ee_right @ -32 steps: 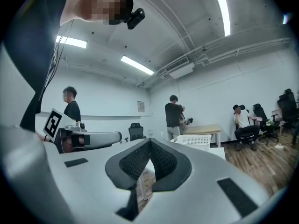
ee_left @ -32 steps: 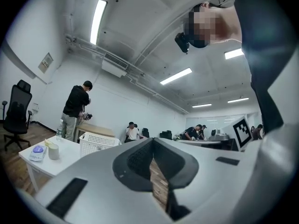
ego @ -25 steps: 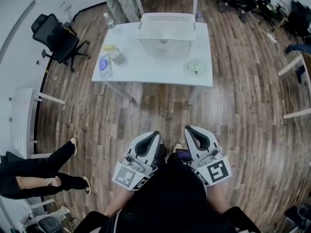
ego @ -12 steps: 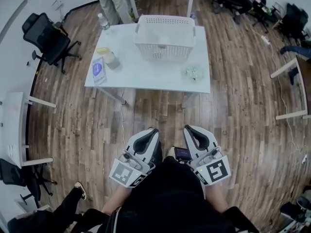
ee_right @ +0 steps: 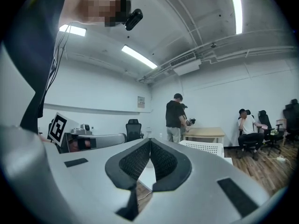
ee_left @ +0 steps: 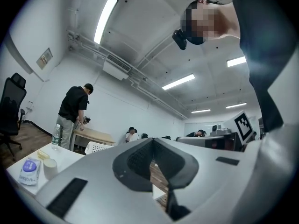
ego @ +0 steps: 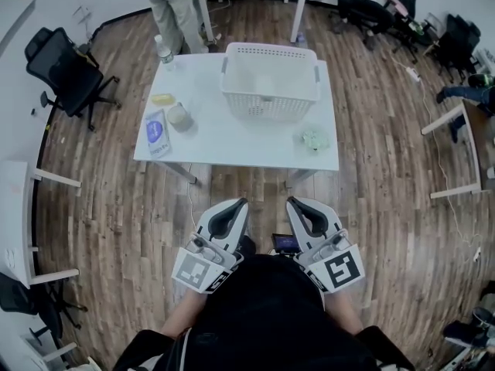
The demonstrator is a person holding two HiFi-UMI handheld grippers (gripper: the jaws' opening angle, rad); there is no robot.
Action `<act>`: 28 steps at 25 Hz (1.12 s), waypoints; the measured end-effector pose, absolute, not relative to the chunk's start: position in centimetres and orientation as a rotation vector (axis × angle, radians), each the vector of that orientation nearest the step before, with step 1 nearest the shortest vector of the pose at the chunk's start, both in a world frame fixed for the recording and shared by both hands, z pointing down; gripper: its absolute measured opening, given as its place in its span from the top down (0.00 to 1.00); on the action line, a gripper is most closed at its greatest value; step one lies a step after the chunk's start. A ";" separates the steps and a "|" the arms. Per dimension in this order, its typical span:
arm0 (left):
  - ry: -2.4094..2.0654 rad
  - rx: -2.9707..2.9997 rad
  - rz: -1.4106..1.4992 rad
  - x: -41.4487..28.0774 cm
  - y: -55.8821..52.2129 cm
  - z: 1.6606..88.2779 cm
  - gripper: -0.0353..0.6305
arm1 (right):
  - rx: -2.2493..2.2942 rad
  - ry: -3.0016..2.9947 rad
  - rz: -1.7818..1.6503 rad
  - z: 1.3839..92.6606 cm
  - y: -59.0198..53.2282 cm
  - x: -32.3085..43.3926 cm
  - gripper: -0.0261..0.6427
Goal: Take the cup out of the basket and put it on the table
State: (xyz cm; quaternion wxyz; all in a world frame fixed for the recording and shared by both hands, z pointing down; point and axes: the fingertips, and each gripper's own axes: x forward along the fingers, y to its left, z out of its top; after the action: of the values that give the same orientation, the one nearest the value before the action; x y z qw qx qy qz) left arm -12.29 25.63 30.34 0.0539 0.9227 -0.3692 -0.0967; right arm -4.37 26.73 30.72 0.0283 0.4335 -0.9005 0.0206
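The white slatted basket [ego: 270,82] stands on the far half of the white table [ego: 232,141]; it shows too in the left gripper view [ee_left: 98,147] and the right gripper view [ee_right: 204,146]. What lies inside it is too pale to make out, so I cannot pick out the cup there. My left gripper [ego: 240,203] and right gripper [ego: 291,202] are held side by side over the wooden floor, short of the table's near edge. Both point at the table. Each has its jaws shut with nothing between them [ee_left: 152,141] [ee_right: 149,141].
On the table's left part lie a beige cup-like pot [ego: 179,117], a blue packet [ego: 155,134], a yellow item [ego: 162,99] and a water bottle [ego: 163,50]. A pale green lump [ego: 315,139] lies near the right front. A person [ego: 172,6] stands behind the table; office chairs [ego: 66,72] flank it.
Both grippers have moved forward towards the table, which now sits nearer in the head view. The seated person's legs at the lower left have left the view. Jaws stay shut.
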 end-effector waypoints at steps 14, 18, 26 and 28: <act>-1.088 2.780 -0.266 -19.0 19.8 32.4 0.93 | 1.468 -2.669 0.117 31.5 21.4 -7.2 0.92; -1.087 2.763 -0.249 -19.0 18.5 33.2 0.93 | 1.507 -2.629 0.147 32.2 20.9 -6.3 0.92; -1.068 2.768 -0.194 -17.0 16.1 33.8 0.93 | 1.517 -2.641 0.175 32.6 17.8 -4.8 0.92; -1.085 2.773 -0.183 -16.5 15.0 33.5 0.93 | 1.506 -2.660 0.179 32.6 16.4 -4.5 0.92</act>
State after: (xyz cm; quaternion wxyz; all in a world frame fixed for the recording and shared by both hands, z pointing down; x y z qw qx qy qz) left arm -16.47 15.05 33.45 0.0790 0.9265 -0.3627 -0.0611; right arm -4.45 16.43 32.62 0.0398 0.4914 -0.8680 0.0584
